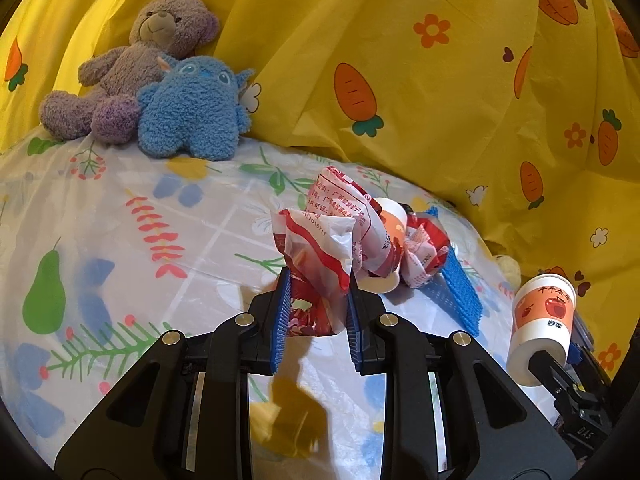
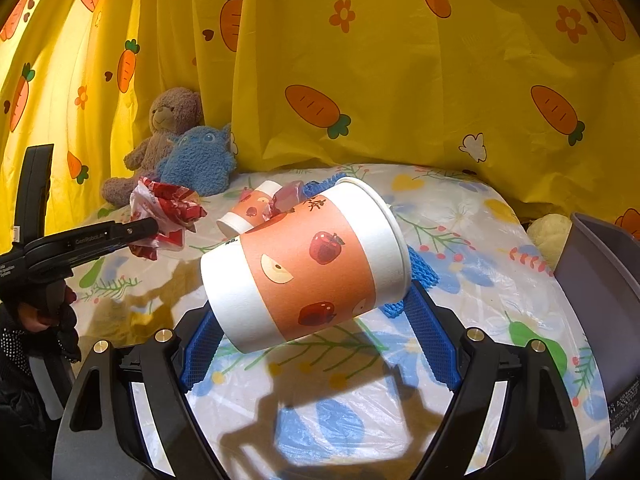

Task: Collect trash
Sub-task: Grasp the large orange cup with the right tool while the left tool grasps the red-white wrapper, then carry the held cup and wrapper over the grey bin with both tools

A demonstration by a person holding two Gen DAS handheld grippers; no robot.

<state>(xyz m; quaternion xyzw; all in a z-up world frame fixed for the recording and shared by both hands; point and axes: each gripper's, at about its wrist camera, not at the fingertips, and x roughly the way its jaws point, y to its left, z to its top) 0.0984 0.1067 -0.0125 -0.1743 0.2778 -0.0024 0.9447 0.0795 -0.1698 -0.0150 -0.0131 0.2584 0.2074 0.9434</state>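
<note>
In the left wrist view my left gripper (image 1: pixel 319 280) is shut on a crumpled red-and-white wrapper (image 1: pixel 320 240), held just above the flowered tablecloth (image 1: pixel 120 240). Behind it lie a tipped paper cup (image 1: pixel 390 214) and more crumpled wrappers (image 1: pixel 424 250) on a blue mesh mat (image 1: pixel 460 296). My right gripper (image 2: pixel 312 312) is shut wide on an orange paper cup with apples (image 2: pixel 308 264), tilted, rim up to the right. The same cup (image 1: pixel 544 320) shows at the right edge of the left wrist view. From the right wrist, the left gripper (image 2: pixel 154 226) with its wrapper (image 2: pixel 164 212) is at the left.
A purple-brown teddy bear (image 1: pixel 132 64) and a blue plush toy (image 1: pixel 196 108) sit at the back against the yellow carrot curtain (image 1: pixel 400 60). A grey bin (image 2: pixel 600 280) stands at the right edge of the table, a pale yellow round thing (image 2: pixel 548 232) behind it. A gloved hand (image 2: pixel 48 312) holds the left gripper.
</note>
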